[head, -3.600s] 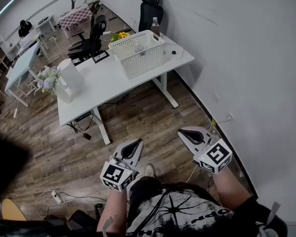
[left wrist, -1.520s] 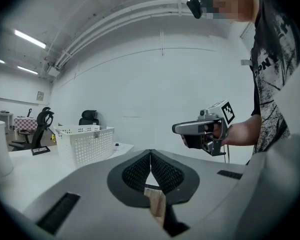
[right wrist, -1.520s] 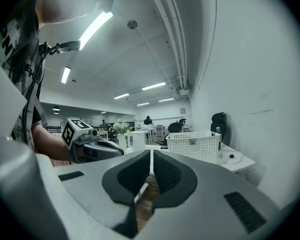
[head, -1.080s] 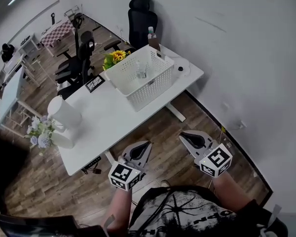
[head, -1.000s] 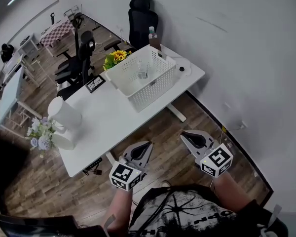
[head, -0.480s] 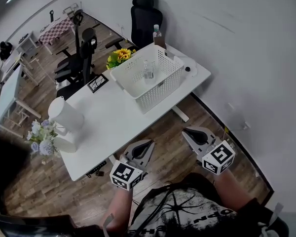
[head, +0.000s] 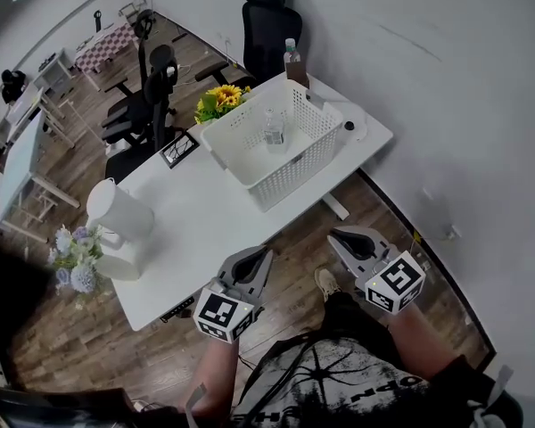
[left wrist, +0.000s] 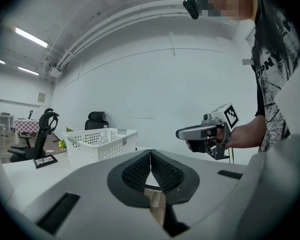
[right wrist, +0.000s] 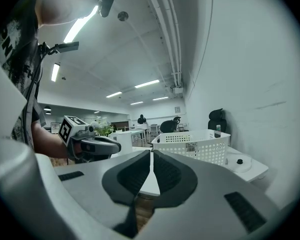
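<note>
Head view is showing both grippers hanging level in front of the person, short of a white rectangular desk. The left gripper is pointing at the desk's near edge, and the right gripper is hovering over the wooden floor beside the desk's right end. A white perforated plastic basket is standing on the desk ahead of both, up and slightly left of the right jaws. Its long side is running along the desk's length, and a small clear bottle is lying inside. The left gripper is sitting nearer to it. In the left gripper view the jaws are meeting tip to tip on nothing. In the right gripper view the jaws are likewise pressed together and empty.
</note>
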